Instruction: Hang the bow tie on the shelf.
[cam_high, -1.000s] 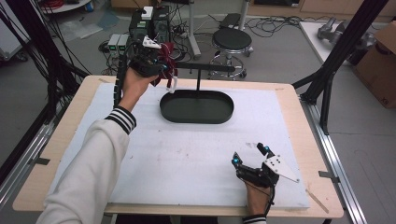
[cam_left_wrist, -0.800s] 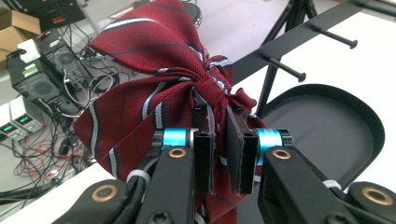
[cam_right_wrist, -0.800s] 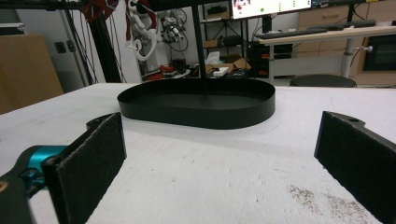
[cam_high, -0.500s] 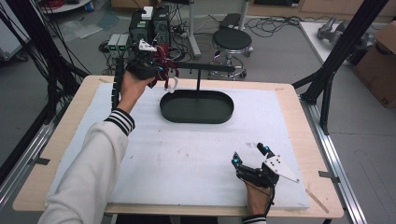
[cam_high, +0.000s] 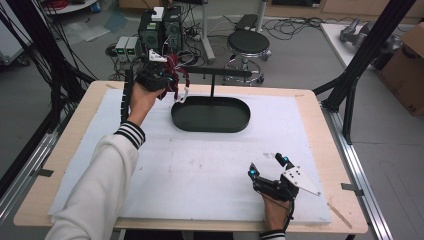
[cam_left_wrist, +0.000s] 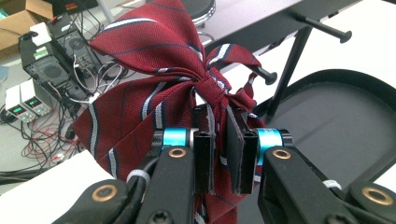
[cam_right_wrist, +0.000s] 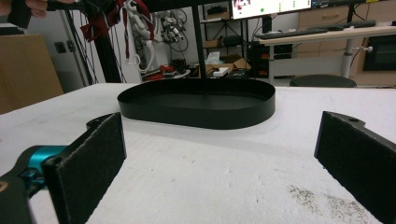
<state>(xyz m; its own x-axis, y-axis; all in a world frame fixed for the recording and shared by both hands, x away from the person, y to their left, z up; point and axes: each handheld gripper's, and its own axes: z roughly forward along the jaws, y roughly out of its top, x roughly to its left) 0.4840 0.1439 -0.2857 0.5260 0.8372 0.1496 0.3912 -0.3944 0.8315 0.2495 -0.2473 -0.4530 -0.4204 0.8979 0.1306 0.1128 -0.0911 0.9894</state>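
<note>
A dark red bow tie with white and navy stripes hangs in my left gripper at the back left of the table. In the left gripper view the jaws of that gripper are shut on the bow tie's knot and band. Just right of it stands a black rack with a crossbar and short pegs, rising from a black oval tray. A white strap clip dangles over the tray's left rim. My right gripper rests open on the mat near the front right, facing the tray.
A white mat covers the wooden table. Behind the table's far edge are a black stool, computer boxes and cables on the floor. Black frame posts stand at both sides.
My left gripper has sunk a little with the bow tie beside the rack's left end. The right gripper has stayed where it was.
</note>
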